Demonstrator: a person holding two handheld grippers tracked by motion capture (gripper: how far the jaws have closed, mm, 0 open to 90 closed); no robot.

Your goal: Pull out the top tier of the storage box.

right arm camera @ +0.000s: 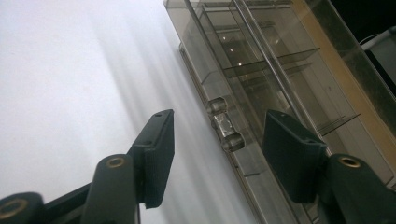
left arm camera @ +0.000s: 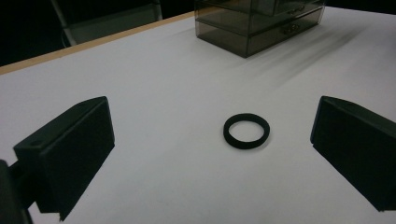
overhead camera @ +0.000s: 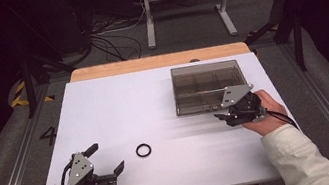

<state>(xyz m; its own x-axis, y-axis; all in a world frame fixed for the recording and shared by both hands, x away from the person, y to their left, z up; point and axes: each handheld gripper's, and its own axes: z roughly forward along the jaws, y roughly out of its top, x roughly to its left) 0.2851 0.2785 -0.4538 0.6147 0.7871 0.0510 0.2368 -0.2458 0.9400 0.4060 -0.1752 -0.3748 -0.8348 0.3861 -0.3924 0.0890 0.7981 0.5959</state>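
Here, a white table (overhead camera: 119, 105) takes up most of the high view, with a strip of bare wood (overhead camera: 157, 61) along its far edge and dark floor with cables beyond. On the far right part of the table stands a smoky clear drawer box (overhead camera: 207, 85), split inside into compartments. In the right gripper view the box front runs up the frame at a slant, and a clear drawer handle (right arm camera: 225, 126) sticks out from it.

The right gripper (overhead camera: 221, 116) is held at the near edge of the box, close to its front right corner, with a hand in a pale sleeve behind it. Its jaws stand partly apart, one on each side of the handle as seen along them, but the pads do not press on it; nothing is gripped.

The left gripper (overhead camera: 106, 159) sits low at the near left of the table, pointing to the right. Its jaws are spread wide and hold nothing.

A small black ring (overhead camera: 144, 150) lies flat on the white surface, just beyond the left gripper's tips and well apart from the box. In the left gripper view the ring (left arm camera: 246, 131) lies ahead between the two jaws, touched by neither.
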